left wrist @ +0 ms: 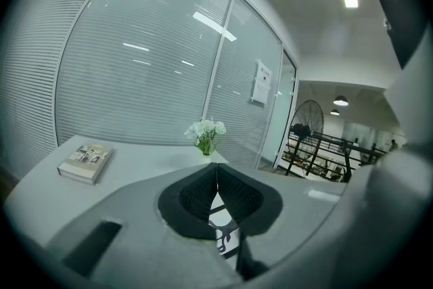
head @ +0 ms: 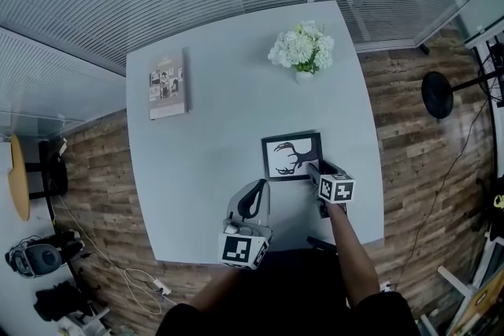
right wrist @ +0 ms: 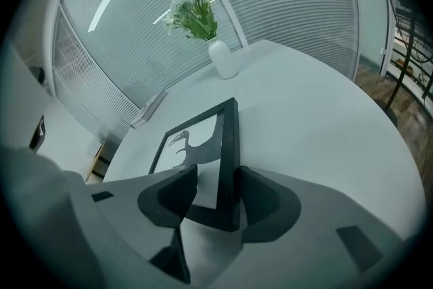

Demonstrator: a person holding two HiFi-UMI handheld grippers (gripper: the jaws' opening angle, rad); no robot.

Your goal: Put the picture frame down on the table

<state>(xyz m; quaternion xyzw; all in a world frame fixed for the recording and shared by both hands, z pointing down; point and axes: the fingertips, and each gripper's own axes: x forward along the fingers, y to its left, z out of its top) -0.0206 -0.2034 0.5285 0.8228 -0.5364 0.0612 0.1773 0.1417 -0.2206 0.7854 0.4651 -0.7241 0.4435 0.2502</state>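
Now frame (head: 292, 156) flat, R fingers (right wrist: 267, 203) astride edge

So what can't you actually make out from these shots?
- Head view: the book is too small for its cover to be read.
- Head view: the right gripper hides the near right corner of the picture frame. The frame's underside shows in no view.
- Left gripper view: the left gripper, jaws shut, blocks most of the frame.

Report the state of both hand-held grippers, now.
Left hand-held gripper: closed, holding nothing.
Right hand-held gripper: open, with a corner of the picture frame between its jaws, not gripped.
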